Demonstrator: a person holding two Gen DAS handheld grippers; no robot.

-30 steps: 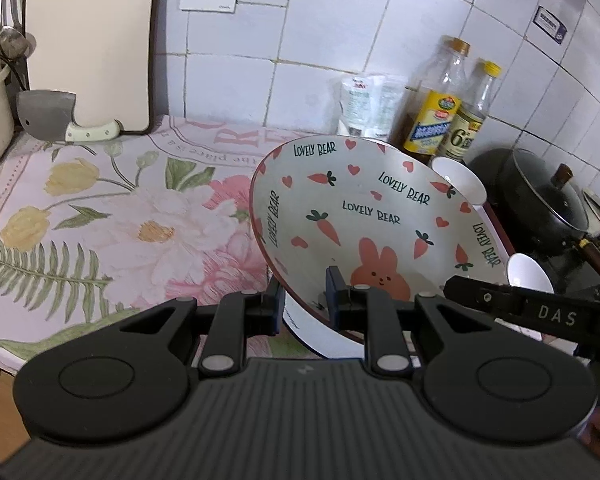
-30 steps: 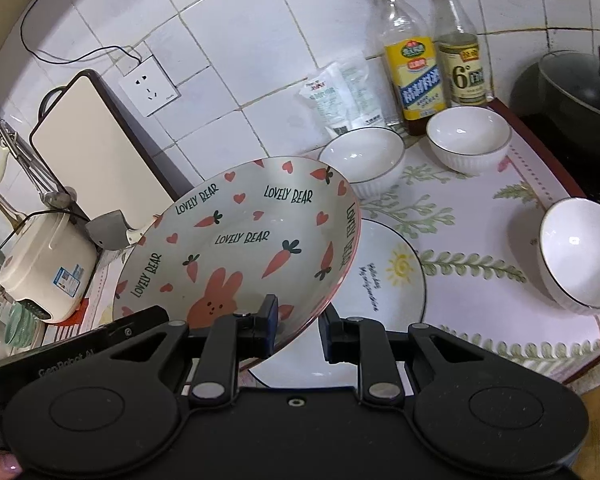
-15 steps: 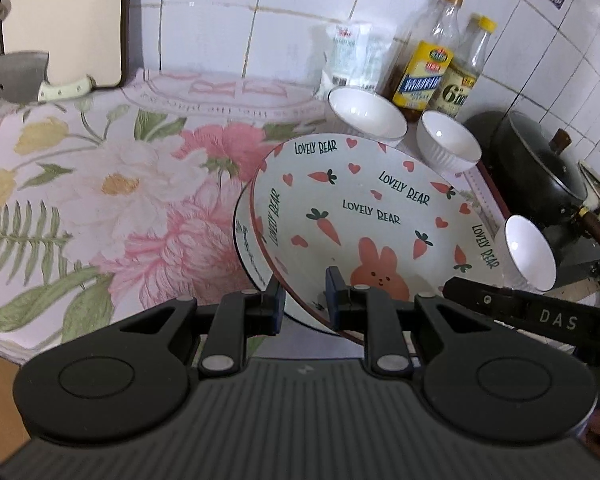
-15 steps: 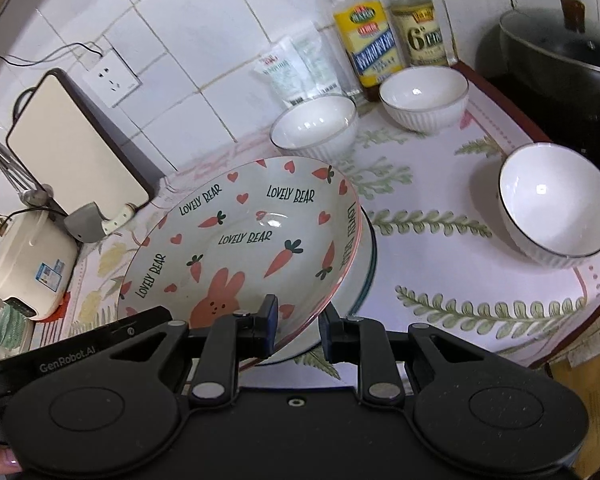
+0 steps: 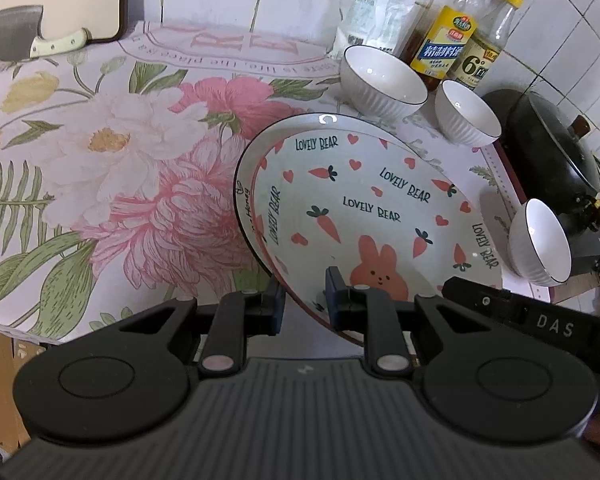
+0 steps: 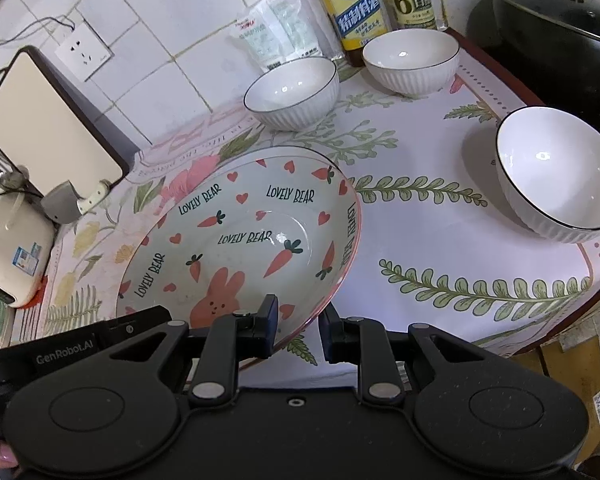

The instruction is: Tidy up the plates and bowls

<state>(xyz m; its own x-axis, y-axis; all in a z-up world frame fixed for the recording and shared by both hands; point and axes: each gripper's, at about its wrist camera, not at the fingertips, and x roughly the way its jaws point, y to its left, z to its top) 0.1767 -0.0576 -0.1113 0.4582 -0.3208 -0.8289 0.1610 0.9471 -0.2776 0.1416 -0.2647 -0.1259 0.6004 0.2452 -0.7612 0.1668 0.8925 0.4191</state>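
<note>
A deep plate printed with a pink rabbit, carrots and "LOVELY BEAR" (image 5: 372,208) (image 6: 240,240) is tilted low over a dark-rimmed plate (image 5: 242,184), whose rim peeks out at its left. My left gripper (image 5: 303,308) is shut on the rabbit plate's near rim. My right gripper (image 6: 298,328) is shut on the same rim further along. The lower plate is hidden in the right wrist view. Three white ribbed bowls stand on the floral cloth: two at the back (image 5: 384,80) (image 5: 468,114) and one near the right edge (image 5: 540,240) (image 6: 556,184).
Two sauce bottles (image 5: 444,44) and a white packet (image 5: 368,12) stand against the tiled wall. A black lidded wok (image 5: 552,148) sits at the right. A cleaver (image 5: 16,36) and cutting board (image 6: 48,128) lean at back left, beside a rice cooker (image 6: 8,252).
Both grippers have carried the rabbit plate down and lowered its tilt, bringing it over the dark-rimmed plate. Both views now look more steeply down at the counter.
</note>
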